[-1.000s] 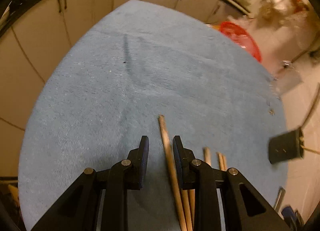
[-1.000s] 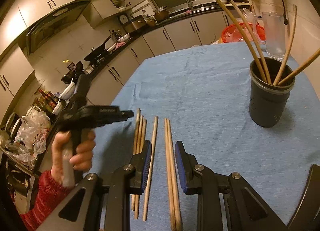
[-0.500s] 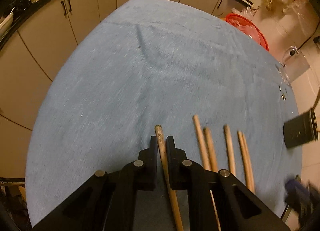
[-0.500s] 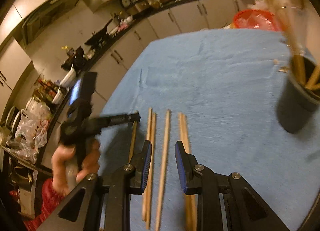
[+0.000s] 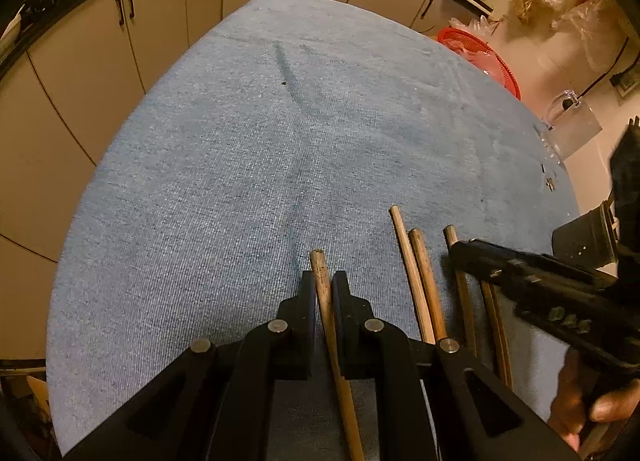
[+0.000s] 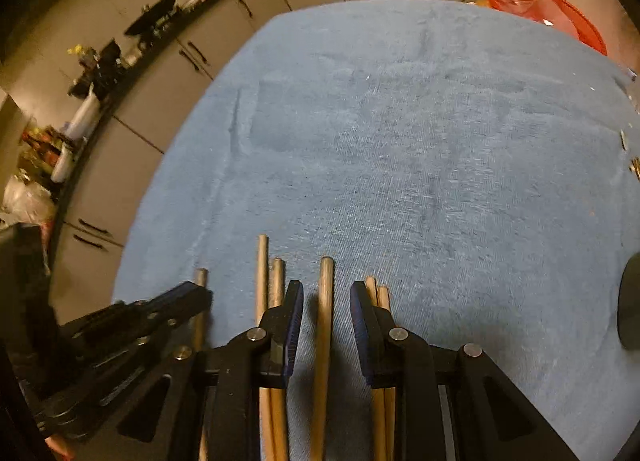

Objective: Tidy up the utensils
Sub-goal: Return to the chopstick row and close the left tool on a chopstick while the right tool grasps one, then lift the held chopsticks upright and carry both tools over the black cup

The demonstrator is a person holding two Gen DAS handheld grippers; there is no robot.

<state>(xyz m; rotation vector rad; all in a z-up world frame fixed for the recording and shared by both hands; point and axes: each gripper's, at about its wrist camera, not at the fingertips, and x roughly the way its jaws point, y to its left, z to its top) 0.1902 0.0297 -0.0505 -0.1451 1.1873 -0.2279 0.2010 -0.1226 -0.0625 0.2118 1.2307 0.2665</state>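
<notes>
**Left gripper pinched one chopstick while the right straddled another**

Left wrist view: the left gripper (image 5: 324, 281) was pressed together on a single wooden chopstick (image 5: 325, 301), whose blunt end stuck out just past the fingertips over the blue cloth (image 5: 280, 141) covering the tabletop. To the right of that held chopstick lay a pair of chopsticks (image 5: 420, 281) side by side on the cloth, and beyond them further sticks partly hidden under the right gripper (image 5: 456, 251), which reached in from the right edge with the person's hand (image 5: 588, 405) below it. A dark holder cup (image 5: 584, 241) sat at the cloth's right edge, mostly blocked by that gripper. Farther from the held chopstick, past the cloth's far right edge, were a red basket (image 5: 488, 57) and a clear pitcher (image 5: 572, 129). Cream cabinets (image 5: 120, 41) ran behind the tabletop. No readable writing showed.

Right wrist view: the right gripper (image 6: 326, 297) was spread, its blue-padded fingers (image 6: 294, 325) on either side of a middle chopstick (image 6: 325, 321) lying on the blue cloth (image 6: 400, 141) without touching it. Left of that chopstick lay two chopsticks (image 6: 268, 285) close together, partly under the left finger; right of it, two more (image 6: 378, 293) ran beneath the right finger. Farther left, the left gripper (image 6: 196, 293) covered another stick. The red basket (image 6: 548, 9) sat at the far right, and cluttered counter items (image 6: 92, 73) were too blurred to read any labels.
</notes>
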